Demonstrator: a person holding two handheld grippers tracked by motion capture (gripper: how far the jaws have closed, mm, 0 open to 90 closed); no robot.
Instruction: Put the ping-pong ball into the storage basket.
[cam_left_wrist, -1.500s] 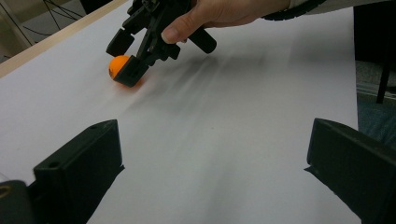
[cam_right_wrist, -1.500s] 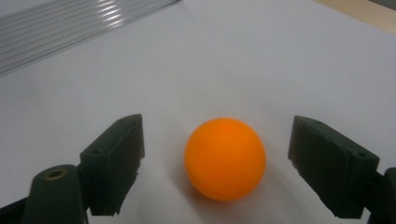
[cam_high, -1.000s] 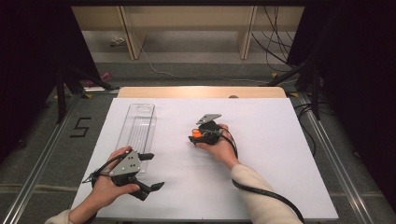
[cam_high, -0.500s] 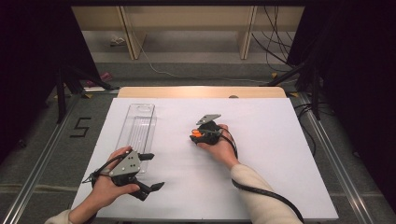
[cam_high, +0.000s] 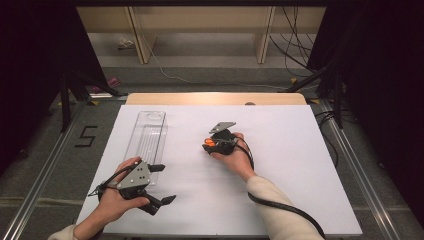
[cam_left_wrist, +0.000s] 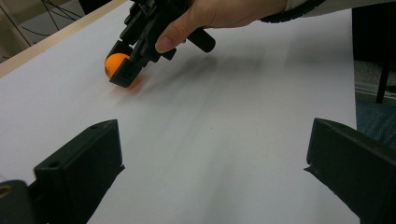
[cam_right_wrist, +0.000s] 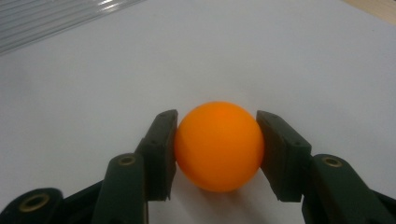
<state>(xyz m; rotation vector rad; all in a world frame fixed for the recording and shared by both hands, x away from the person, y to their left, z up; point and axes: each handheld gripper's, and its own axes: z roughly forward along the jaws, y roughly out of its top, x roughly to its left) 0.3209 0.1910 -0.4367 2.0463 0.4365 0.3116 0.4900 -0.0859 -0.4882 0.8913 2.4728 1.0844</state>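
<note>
An orange ball (cam_right_wrist: 218, 144) sits squeezed between the two black jaws of my right gripper (cam_right_wrist: 217, 145), both pads touching its sides, just above the white table. The high view puts that right gripper (cam_high: 214, 144) and the ball (cam_high: 212, 142) near the table's middle. From the left gripper view the ball (cam_left_wrist: 116, 64) shows far off in the right gripper (cam_left_wrist: 122, 70). My left gripper (cam_high: 161, 184) rests near the front left edge, jaws wide apart with nothing between them; in its own view the left gripper (cam_left_wrist: 212, 163) frames bare table.
A clear ribbed plastic tray (cam_high: 147, 137) lies lengthwise left of centre, its corner in the right gripper view (cam_right_wrist: 51, 16). The white table sheet (cam_high: 300, 165) has a wooden strip (cam_high: 215, 98) at the far edge. Cables trail from both hands.
</note>
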